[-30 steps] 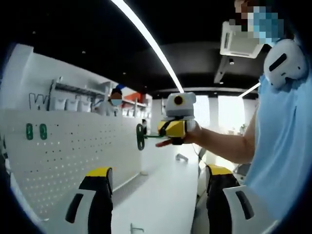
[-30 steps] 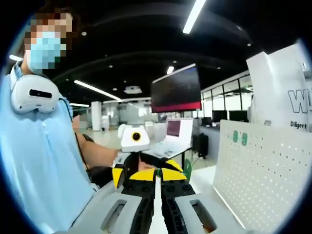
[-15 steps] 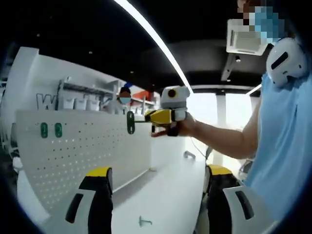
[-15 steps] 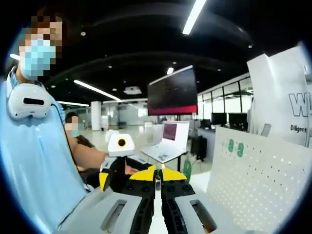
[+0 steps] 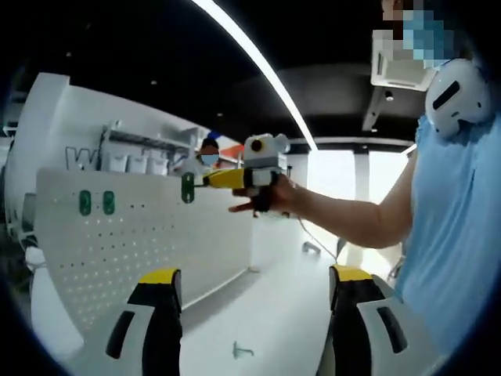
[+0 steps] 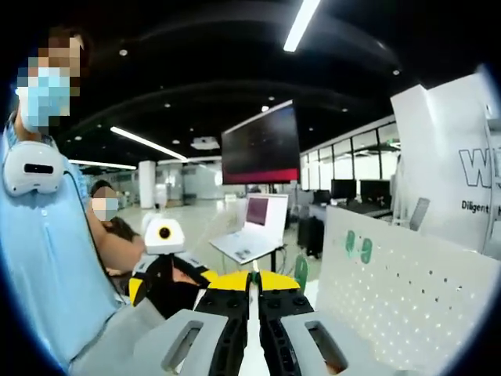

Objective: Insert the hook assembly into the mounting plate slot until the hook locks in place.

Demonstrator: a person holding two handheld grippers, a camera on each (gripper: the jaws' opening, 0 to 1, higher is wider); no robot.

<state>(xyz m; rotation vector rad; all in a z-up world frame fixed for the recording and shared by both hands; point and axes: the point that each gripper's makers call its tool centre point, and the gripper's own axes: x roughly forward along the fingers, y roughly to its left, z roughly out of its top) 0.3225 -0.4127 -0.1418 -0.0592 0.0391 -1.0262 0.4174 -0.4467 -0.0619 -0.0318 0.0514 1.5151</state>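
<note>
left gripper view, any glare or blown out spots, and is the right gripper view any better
Left gripper view: the window behind the person's arm is blown out white, and the ceiling light strip is clipped. Right gripper view: more even, only its ceiling light strip clipped; the pegboard bows from fisheye.

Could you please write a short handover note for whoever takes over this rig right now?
Right gripper: shut on the green plastic hook, held up in the air near the top edge of the white perforated mounting plate.
Left gripper: open, holding nothing, low over the white table.
Two green hooks already sit side by side high on the plate.
Done: hook picked up and brought toward the plate.
Left: line the hook up with a slot, push it in until it locks, then release.
</note>
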